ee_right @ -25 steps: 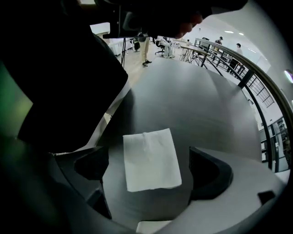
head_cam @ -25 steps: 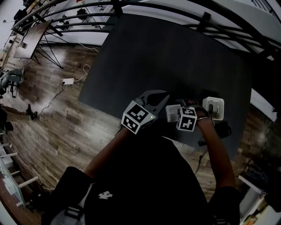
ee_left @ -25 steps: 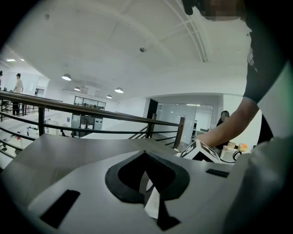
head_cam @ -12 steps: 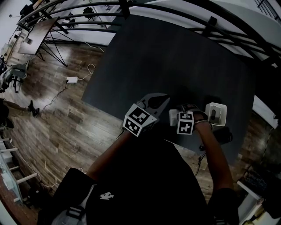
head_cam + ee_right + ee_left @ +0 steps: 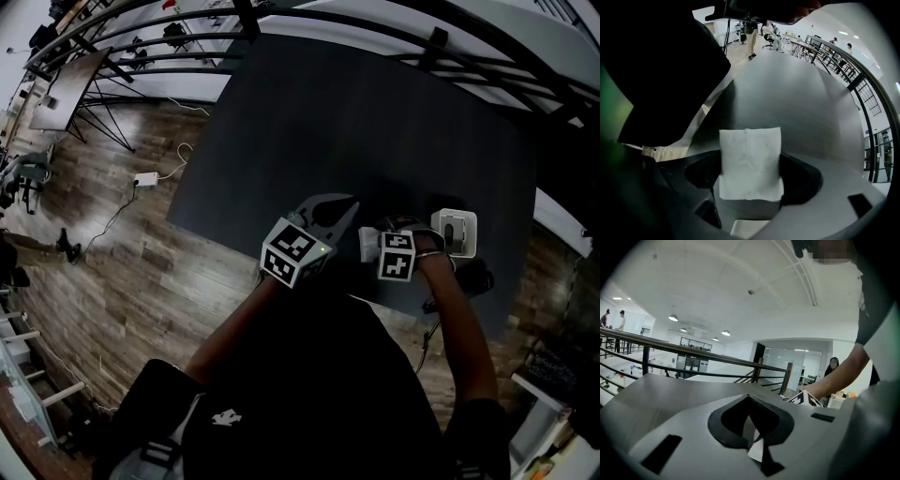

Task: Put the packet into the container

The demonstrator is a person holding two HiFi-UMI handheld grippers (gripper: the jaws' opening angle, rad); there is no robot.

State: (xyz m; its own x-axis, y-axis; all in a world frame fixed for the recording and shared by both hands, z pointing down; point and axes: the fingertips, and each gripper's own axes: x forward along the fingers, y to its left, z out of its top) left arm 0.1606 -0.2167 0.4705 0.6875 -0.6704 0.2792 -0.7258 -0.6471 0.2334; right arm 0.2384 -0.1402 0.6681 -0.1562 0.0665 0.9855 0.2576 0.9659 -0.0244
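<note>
A white flat packet (image 5: 750,163) lies on the dark table (image 5: 375,122), and the head view shows it (image 5: 367,244) just left of the right gripper's marker cube. My right gripper (image 5: 751,171) points down at it. Its jaws are closing with the packet between them, and the pads meet its two side edges. The packet is still flat. The white container (image 5: 455,232) stands on the table just right of that gripper, with something grey inside. My left gripper (image 5: 330,208) hovers left of the packet, jaws together and empty.
A black object (image 5: 473,278) sits at the table's near edge by the right wrist. The table's near edge runs right under both grippers, with wooden floor (image 5: 141,262) below. A railing (image 5: 375,28) runs past the far side of the table.
The head view swayed a little and came back. Both grippers stay close to where they were, the right one over the packet.
</note>
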